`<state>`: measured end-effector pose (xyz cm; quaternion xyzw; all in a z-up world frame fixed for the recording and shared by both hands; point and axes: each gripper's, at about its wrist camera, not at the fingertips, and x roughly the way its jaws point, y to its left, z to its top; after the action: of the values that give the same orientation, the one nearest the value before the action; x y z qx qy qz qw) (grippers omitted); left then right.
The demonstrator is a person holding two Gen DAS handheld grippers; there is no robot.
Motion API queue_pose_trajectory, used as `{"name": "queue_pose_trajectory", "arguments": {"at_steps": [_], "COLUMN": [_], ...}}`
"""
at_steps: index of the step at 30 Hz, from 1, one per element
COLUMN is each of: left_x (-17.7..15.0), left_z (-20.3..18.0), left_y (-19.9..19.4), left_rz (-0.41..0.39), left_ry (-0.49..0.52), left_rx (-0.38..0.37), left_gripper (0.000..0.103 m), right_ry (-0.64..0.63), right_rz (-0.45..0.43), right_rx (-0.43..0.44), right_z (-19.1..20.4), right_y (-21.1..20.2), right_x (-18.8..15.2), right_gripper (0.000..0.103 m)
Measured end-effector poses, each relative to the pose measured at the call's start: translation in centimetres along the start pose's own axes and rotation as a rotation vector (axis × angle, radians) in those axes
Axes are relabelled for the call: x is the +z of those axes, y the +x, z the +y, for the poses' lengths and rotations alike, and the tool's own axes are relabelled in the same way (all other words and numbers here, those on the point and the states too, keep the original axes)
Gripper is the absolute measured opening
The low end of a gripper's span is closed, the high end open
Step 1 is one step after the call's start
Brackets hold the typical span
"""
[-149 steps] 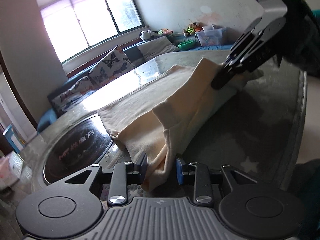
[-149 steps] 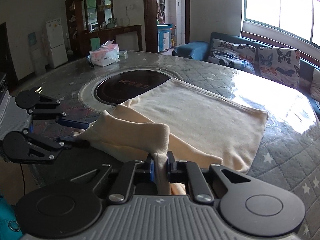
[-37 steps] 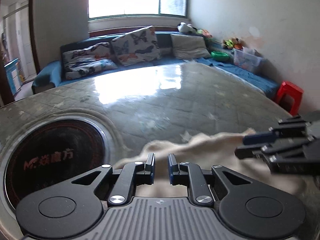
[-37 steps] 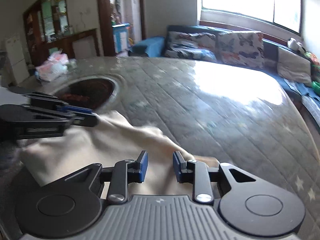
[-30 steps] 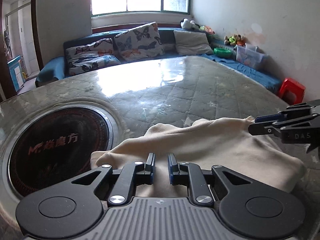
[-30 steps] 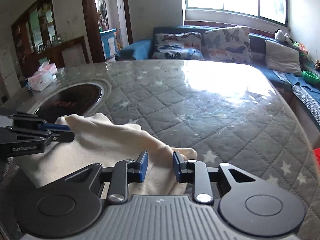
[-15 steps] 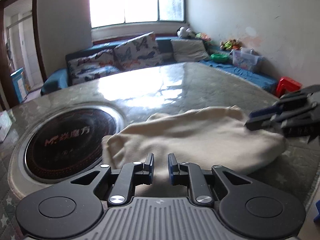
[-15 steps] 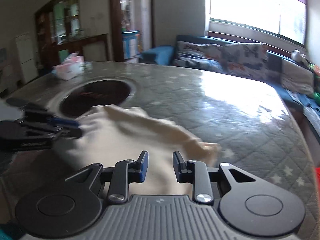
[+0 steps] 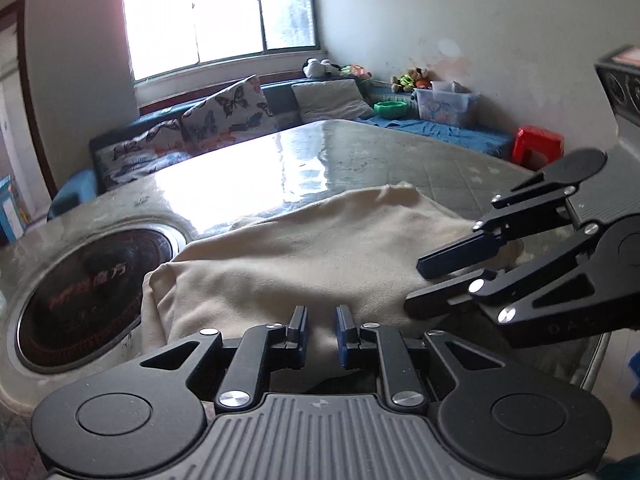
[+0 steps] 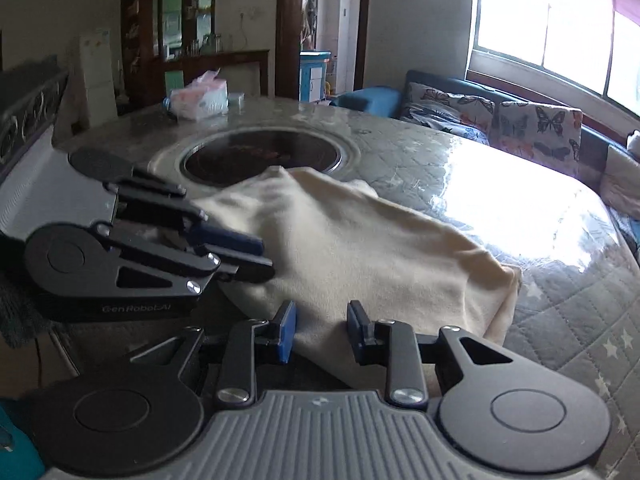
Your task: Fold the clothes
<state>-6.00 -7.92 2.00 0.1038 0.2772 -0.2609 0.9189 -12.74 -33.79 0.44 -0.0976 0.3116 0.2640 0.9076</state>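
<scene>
A cream garment (image 9: pixel 304 248) lies folded in a thick rectangle on the quilted table, next to the round dark hotplate. It also shows in the right wrist view (image 10: pixel 360 248). My left gripper (image 9: pixel 319 328) hovers just over the garment's near edge, jaws slightly apart, holding nothing. My right gripper (image 10: pixel 319 332) is open and empty over the near edge too. Each gripper shows in the other's view, the right one (image 9: pixel 416 286) and the left one (image 10: pixel 266 258), both close above the cloth.
A round dark hotplate (image 9: pixel 76 280) is set into the table left of the garment; it also shows in the right wrist view (image 10: pixel 260 156). A tissue pack (image 10: pixel 200 100) sits at the table's far side. A sofa with butterfly cushions (image 9: pixel 192 136) runs under the window. A red stool (image 9: pixel 538 148) stands beyond the table.
Both grippers have let go of the garment, which now lies folded on the table. Over the last second both have drawn back and risen a little, the right one opening wider.
</scene>
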Motion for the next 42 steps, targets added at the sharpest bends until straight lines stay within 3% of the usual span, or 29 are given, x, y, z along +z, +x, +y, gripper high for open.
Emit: {"name": "queue_pose_trajectory", "arguments": {"at_steps": [8, 17, 20, 23, 24, 26, 28, 30, 33, 42], "left_x": [-0.6, -1.3, -1.5, -1.4, -1.2, -0.9, -0.6, -0.5, -0.3, 0.6], "left_z": [3.0, 6.3, 7.0, 6.9, 6.8, 6.4, 6.2, 6.4, 7.0, 8.6], "left_y": [-0.3, -1.5, -1.7, -1.7, -1.7, -1.7, -1.7, -1.7, -1.9, -2.5], "left_rz": [0.015, 0.011, 0.010, 0.009, 0.007, 0.007, 0.008, 0.006, -0.003, -0.038], "left_ry": [-0.134, -0.267, -0.299, -0.319, -0.322, -0.311, -0.303, -0.316, -0.337, -0.379], "left_rx": [0.041, 0.047, 0.045, 0.027, 0.021, 0.036, 0.053, 0.050, 0.063, 0.083], "left_gripper": [0.019, 0.024, 0.026, 0.041, 0.053, 0.065, 0.081, 0.085, 0.101, 0.103], "right_ry": [0.113, 0.146, 0.146, 0.152, 0.154, 0.155, 0.152, 0.151, 0.153, 0.158], "right_rz": [0.010, 0.013, 0.016, 0.010, 0.007, 0.002, -0.004, -0.010, -0.013, 0.023], "right_rx": [-0.019, -0.042, -0.039, -0.039, -0.040, -0.043, -0.045, -0.048, -0.036, -0.026], "right_z": [-2.6, -4.2, -4.4, -4.7, -4.8, -4.9, -5.1, -5.2, -5.6, -7.8], "right_y": [-0.6, -0.9, -0.9, -0.7, -0.7, -0.4, 0.1, 0.4, 1.2, 5.2], "right_x": [-0.8, -1.2, -0.7, -0.2, 0.0, 0.3, 0.8, 1.2, 2.1, 4.8], "right_gripper": [0.028, 0.029, 0.035, 0.037, 0.041, 0.047, 0.059, 0.062, 0.071, 0.081]}}
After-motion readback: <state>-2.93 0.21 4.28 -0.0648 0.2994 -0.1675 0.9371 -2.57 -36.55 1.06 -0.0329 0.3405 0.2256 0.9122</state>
